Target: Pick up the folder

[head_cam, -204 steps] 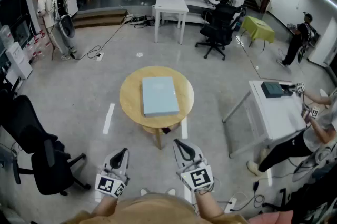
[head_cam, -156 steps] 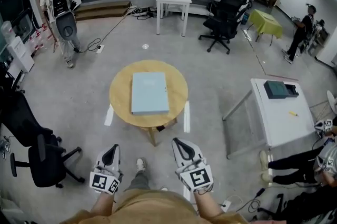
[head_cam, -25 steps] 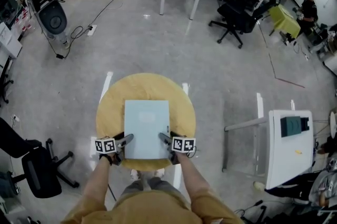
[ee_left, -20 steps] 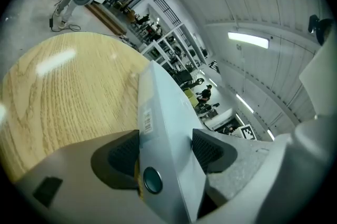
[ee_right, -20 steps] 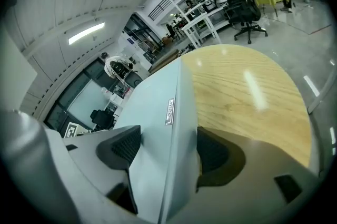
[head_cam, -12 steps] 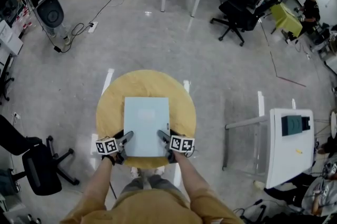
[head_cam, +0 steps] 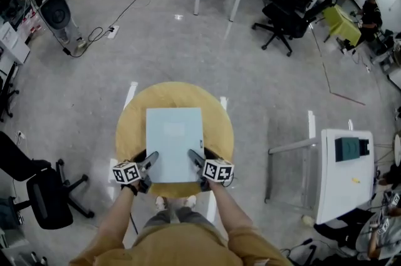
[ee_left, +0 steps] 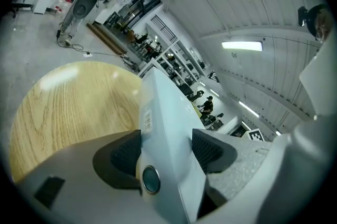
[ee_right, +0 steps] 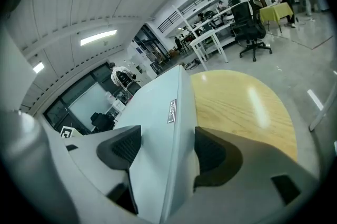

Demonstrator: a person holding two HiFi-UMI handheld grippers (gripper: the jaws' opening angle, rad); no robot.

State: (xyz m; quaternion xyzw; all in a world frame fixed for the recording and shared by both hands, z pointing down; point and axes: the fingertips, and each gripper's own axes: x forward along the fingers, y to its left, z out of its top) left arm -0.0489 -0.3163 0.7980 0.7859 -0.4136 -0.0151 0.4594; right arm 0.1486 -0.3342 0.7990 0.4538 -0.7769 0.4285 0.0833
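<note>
Pale-blue folder (head_cam: 175, 144) slightly higher now

In the head view the folder (head_cam: 174, 143) hides the middle of the round counter (head_cam: 216, 124), and its two near corners are covered by the left gripper (head_cam: 150, 163) and the right gripper (head_cam: 195, 161), whose lower fingers lie out of sight beneath it. In both gripper views the folder's near end runs off the bottom edge. The print is too small to read on either label, the left-edge label (ee_left: 147, 120) or the right-edge label (ee_right: 171, 110).
</note>
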